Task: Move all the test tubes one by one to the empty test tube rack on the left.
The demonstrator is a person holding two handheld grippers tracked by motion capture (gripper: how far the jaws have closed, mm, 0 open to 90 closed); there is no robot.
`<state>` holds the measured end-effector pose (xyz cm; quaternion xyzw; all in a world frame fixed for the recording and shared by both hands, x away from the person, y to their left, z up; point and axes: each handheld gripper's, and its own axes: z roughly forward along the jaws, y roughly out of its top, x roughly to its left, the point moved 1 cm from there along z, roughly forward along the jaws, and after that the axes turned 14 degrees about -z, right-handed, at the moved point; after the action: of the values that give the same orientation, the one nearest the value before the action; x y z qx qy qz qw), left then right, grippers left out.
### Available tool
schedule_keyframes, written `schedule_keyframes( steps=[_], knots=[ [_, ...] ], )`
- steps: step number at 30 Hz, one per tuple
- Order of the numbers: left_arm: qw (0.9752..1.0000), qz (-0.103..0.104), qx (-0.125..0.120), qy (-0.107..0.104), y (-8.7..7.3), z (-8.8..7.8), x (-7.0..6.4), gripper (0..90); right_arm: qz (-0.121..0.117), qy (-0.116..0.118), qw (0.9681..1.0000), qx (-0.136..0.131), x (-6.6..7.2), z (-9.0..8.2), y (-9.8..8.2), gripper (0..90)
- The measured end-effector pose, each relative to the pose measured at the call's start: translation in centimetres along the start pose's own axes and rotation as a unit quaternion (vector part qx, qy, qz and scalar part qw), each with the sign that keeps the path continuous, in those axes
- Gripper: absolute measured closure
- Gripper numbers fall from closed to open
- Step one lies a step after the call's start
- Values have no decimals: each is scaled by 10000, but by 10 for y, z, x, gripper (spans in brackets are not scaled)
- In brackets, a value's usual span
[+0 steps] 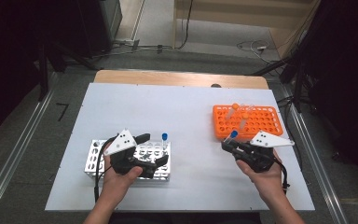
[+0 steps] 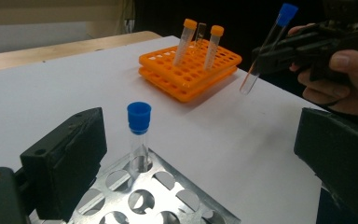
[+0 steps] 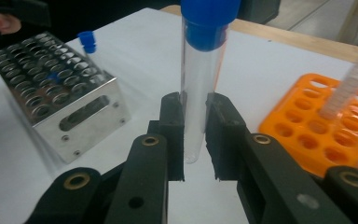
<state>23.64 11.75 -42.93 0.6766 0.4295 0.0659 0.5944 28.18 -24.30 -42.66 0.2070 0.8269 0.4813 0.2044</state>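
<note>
1. Carrying a blue-capped tube (image 3: pixel 200 84), the right gripper (image 3: pixel 195 140) has its jaws clamped on the glass, off the table, between the orange rack (image 1: pixel 261 122) and the metal rack (image 1: pixel 129 158).
2. The left gripper (image 1: pixel 142 151) sits over the metal rack, jaws apart, nothing between them.
3. One blue-capped tube (image 2: pixel 139 135) stands in the metal rack.
4. Risk, judged: the tilted tube may strike a hole's rim or slip, since smooth glass offers little grip.
5. No readable labels or writing.

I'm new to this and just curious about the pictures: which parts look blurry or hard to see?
High view: soft overall, dark surroundings, white table evenly lit. Right gripper view: held blue-capped tube fairly sharp, orange rack and its tubes blurred. Left gripper view: near jaws soft, metal rack glints.
</note>
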Motion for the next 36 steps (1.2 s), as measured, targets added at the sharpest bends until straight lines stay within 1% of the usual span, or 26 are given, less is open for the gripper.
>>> schedule_keyframes(
  steps=[2, 3, 4, 6, 7, 8, 9, 10, 11, 12, 13, 14, 15, 16, 18, 19, 20, 21, 23, 26, 27, 28, 29, 33, 34, 36],
  knots=[
    [10000, 32, 25, -27, 0, 1, -2, 33, -29, 107, 9999, 4, 6, 5, 2, 753],
    [10000, 46, 24, -56, 0, 2, -4, 33, -29, 107, 9999, 4, 6, 5, 2, 753],
    [10000, 48, 31, -78, 0, 3, -5, 34, -54, 153, 9999, 4, 9, 7, 3, 753],
    [9999, 78, 54, -126, 0, 5, -8, 57, -151, 298, 9994, 31, 19, 13, 5, 753],
    [9999, 60, 53, -147, 0, 6, -10, 63, -175, 348, 9992, 51, 22, 15, 6, 753],
    [9998, 54, 53, -197, 0, 6, -12, 63, -175, 348, 9992, 51, 22, 15, 6, 753],
    [9997, 35, 61, -254, 0, 7, -13, 120, -211, 390, 9990, 46, 25, 17, 7, 752],
    [9995, 25, 65, -308, 0, 8, -15, 151, -266, 472, 9985, 73, 31, 21, 8, 753],
    [9994, 26, 84, -340, 0, 9, -17, 168, -278, 525, 9982, 88, 34, 22, 9, 753],
    [9993, 34, 89, -374, 0, 10, -19, 168, -278, 525, 9982, 88, 34, 22, 9, 753],
    [9992, 38, 105, -382, 0, 12, -21, 197, -351, 626, 9974, 83, 40, 26, 11, 753],
    [9991, 41, 108, -401, 0, 13, -23, 197, -351, 626, 9974, 83, 40, 26, 11, 753],
    [9991, 45, 124, -402, -1, 14, -24, 217, -371, 660, 9971, 97, 42, 26, 11, 753],
    [9991, 47, 139, -396, -1, 15, -26, 259, -414, 733, 9964, 102, 48, 28, 13, 753],
    [9990, 61, 169, -408, -1, 18, -29, 299, -454, 785, 9958, 111, 52, 31, 14, 753],
    [9989, 87, 197, -411, -1, 19, -30, 299, -454, 785, 9958, 111, 52, 31, 14, 753],
    [9988, 98, 219, -425, -2, 21, -32, 334, -491, 838, 9952, 111, 56, 33, 15, 753],
    [9986, 110, 240, -451, -2, 22, -33, 334, -491, 838, 9952, 111, 56, 33, 15, 753],
    [9982, 142, 279, -515, -4, 24, -36, 382, -528, 883, 9946, 125, 59, 35, 16, 753],
    [9976, 171, 326, -592, -4, 27, -39, 423, -563, 943, 9938, 156, 64, 37, 16, 753],
    [9972, 189, 350, -630, -4, 27, -40, 458, -620, 987, 9931, 155, 67, 39, 17, 753],
    [9970, 187, 347, -662, -4, 28, -41, 458, -620, 987, 9931, 155, 67, 39, 17, 753],
    [9967, 215, 377, -687, -4, 28, -42, 473, -612, 1006, 9929, 181, 68, 39, 17, 753],
    [9959, 202, 408, -779, -5, 31, -44, 526, -622, 1066, 9922, 185, 71, 41, 18, 753],
    [9956, 207, 420, -807, -5, 31, -45, 546, -660, 1096, 9916, 172, 74, 41, 19, 752],
    [9951, 221, 452, -846, -5, 32, -46, 555, -673, 1109, 9914, 180, 75, 41, 19, 753]
  ],
)
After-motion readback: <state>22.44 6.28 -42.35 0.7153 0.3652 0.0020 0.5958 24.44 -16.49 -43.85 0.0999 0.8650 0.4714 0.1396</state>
